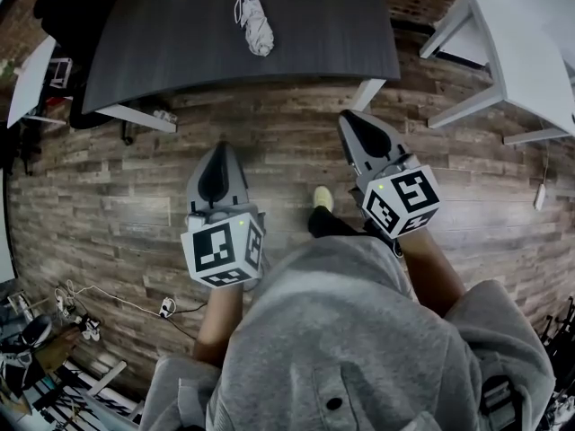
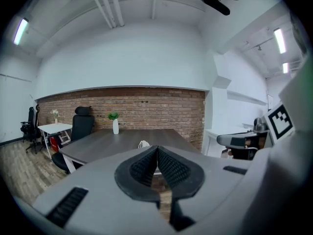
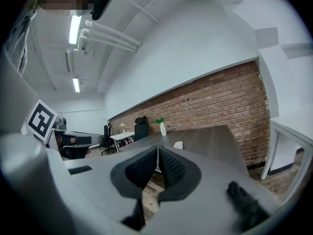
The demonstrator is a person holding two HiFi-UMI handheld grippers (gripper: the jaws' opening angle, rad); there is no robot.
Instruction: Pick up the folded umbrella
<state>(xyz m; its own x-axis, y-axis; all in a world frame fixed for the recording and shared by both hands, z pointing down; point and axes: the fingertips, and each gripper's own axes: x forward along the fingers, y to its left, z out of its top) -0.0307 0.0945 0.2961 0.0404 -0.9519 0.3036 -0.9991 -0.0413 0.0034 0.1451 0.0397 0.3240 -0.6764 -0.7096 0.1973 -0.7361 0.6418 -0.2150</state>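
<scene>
A folded white umbrella (image 1: 254, 21) lies on the dark grey table (image 1: 162, 52), toward its middle. It shows small in the left gripper view as the umbrella (image 2: 143, 144) just above the jaws, and in the right gripper view as the umbrella (image 3: 178, 145). Both grippers hang over the wooden floor, short of the table's near edge. My left gripper (image 1: 216, 158) is shut with nothing in it. My right gripper (image 1: 349, 120) is shut and empty too, its tips close to the table's white leg (image 1: 367, 93).
A white table (image 1: 526, 52) stands at the right, another white desk (image 1: 31, 79) and a black office chair (image 2: 80, 126) at the left. A white vase with a green plant (image 2: 115, 123) sits at the dark table's far end. Cables and clutter (image 1: 72, 312) lie on the floor behind.
</scene>
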